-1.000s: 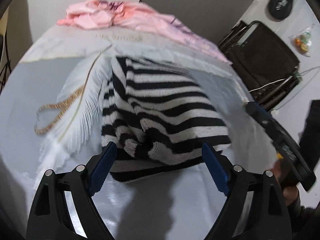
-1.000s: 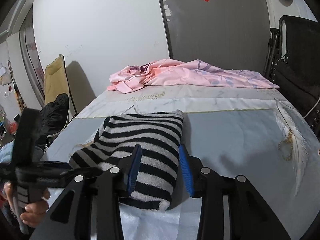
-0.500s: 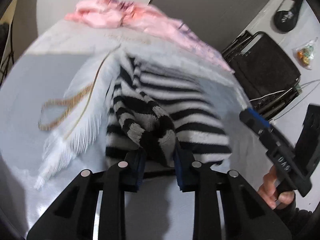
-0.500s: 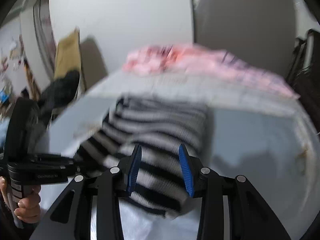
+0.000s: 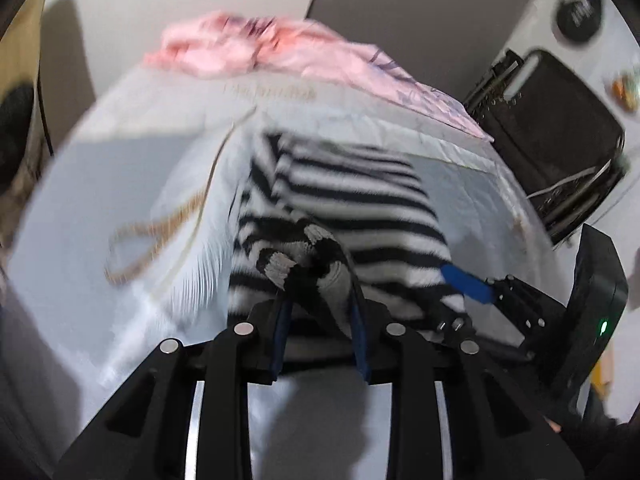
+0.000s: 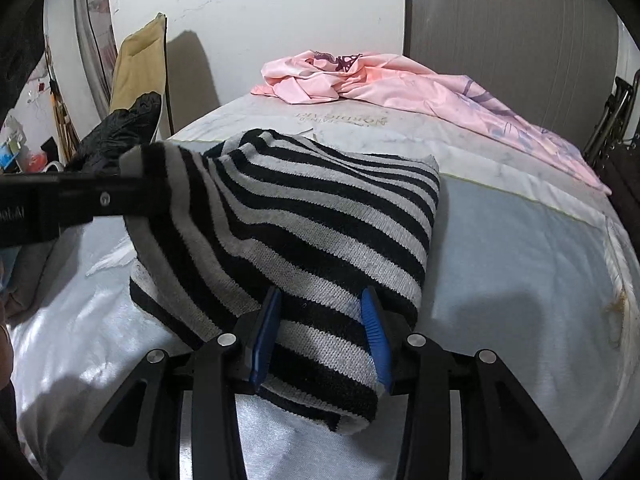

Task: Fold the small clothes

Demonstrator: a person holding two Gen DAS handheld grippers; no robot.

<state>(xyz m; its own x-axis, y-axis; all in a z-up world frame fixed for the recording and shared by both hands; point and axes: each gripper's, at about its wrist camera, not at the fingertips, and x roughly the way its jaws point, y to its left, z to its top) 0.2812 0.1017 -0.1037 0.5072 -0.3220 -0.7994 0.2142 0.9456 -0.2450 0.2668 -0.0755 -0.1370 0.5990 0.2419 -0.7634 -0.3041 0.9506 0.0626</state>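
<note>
Pinching the striped sweater's near edge, left claw and right claw both grip.

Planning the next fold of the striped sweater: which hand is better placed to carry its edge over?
Left. The left tongs are shut on a lifted corner of the striped sweater, while the right tongs pinch the near fold low on the bed, suited to anchoring.
</note>
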